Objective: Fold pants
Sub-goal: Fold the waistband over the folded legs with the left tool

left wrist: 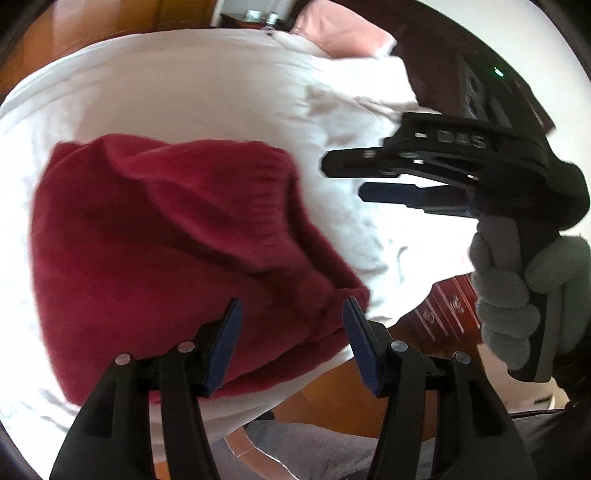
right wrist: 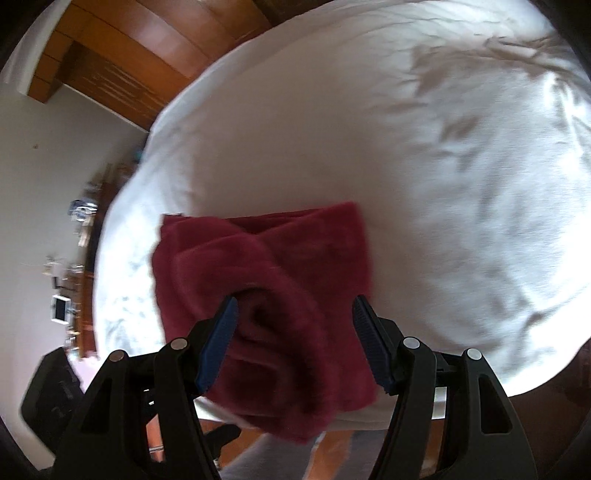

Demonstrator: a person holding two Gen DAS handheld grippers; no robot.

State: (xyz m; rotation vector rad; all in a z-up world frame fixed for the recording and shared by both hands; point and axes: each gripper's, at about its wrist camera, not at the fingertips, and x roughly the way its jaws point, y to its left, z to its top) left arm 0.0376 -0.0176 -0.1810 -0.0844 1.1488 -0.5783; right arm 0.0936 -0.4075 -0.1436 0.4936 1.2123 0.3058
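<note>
Blue-padded fingers (left wrist: 225, 347) of my left gripper (left wrist: 291, 343) fill the bottom of the left wrist view, spread wide with nothing between them; it is released. Just beyond and below them lie the red pants (left wrist: 166, 236), a soft, fuzzy, dark red garment folded into a thick bundle on the white bedsheet (left wrist: 207, 92). The bundle sits near the bed's near edge, and one corner of it reaches almost to that edge, close to my left gripper's right finger.

To the right in that view, my right gripper (left wrist: 343, 179) hangs above the sheet, clear of the pants, seen side-on. Its two fingers are parted, the upper one black and the lower one blue, with only sheet showing between them. My right hand (left wrist: 517, 291), in a grey knitted glove, wraps its handle.

From the right wrist view, my right gripper (right wrist: 293, 343) also stands wide apart and empty, with the pants (right wrist: 266, 273) lying under and ahead of it. Folded layers show there as overlapping rolls, and the bundle's near end hangs slightly over the edge of the bedsheet (right wrist: 406, 147). Whether the left fingertip touches the fabric, I cannot tell.

A pink pillow (left wrist: 332, 29) lies at the far end of the bed, and the wooden floor (right wrist: 122, 48) shows beyond the mattress.
</note>
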